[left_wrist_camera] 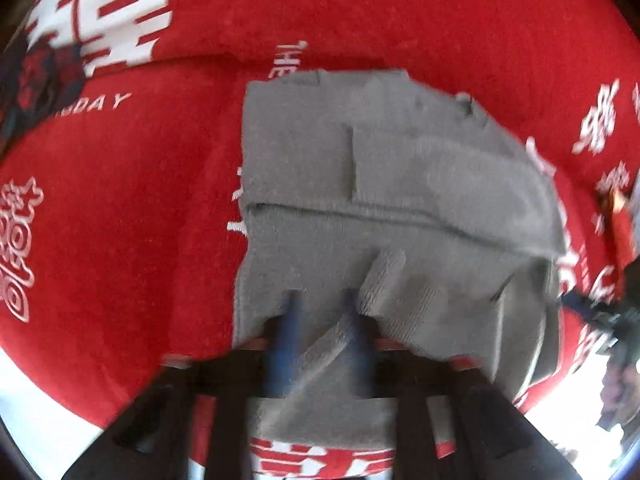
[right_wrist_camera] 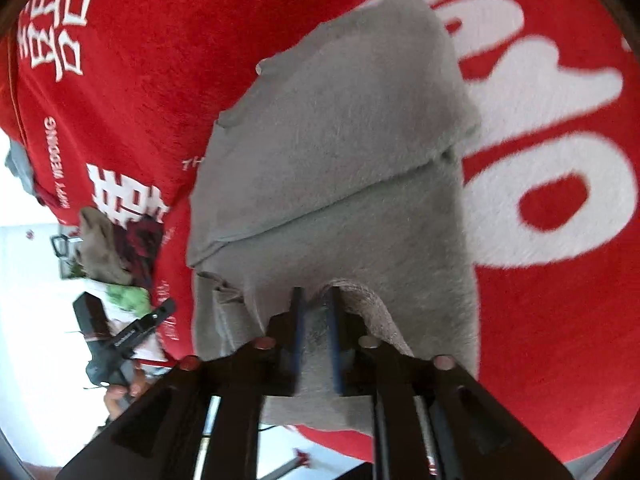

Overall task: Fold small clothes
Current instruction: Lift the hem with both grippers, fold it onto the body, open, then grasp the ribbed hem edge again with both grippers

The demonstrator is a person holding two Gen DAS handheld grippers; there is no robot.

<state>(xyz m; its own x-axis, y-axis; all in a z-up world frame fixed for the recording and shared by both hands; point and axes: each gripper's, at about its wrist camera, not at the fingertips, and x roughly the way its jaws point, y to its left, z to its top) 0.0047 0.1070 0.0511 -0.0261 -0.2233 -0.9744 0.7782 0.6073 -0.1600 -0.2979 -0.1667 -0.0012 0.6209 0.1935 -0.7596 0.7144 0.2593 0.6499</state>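
Note:
A small grey knit garment lies partly folded on a red cloth with white lettering. My left gripper has its blue fingers closed on the garment's near ribbed edge. In the right wrist view the same grey garment stretches away from me, and my right gripper is shut on a fold of its near edge. The other gripper shows at the left edge of the right wrist view.
The red cloth covers the whole work surface. A pile of other clothes, dark red, tan and green, sits at the left. A dark patterned item lies at the upper left of the left wrist view.

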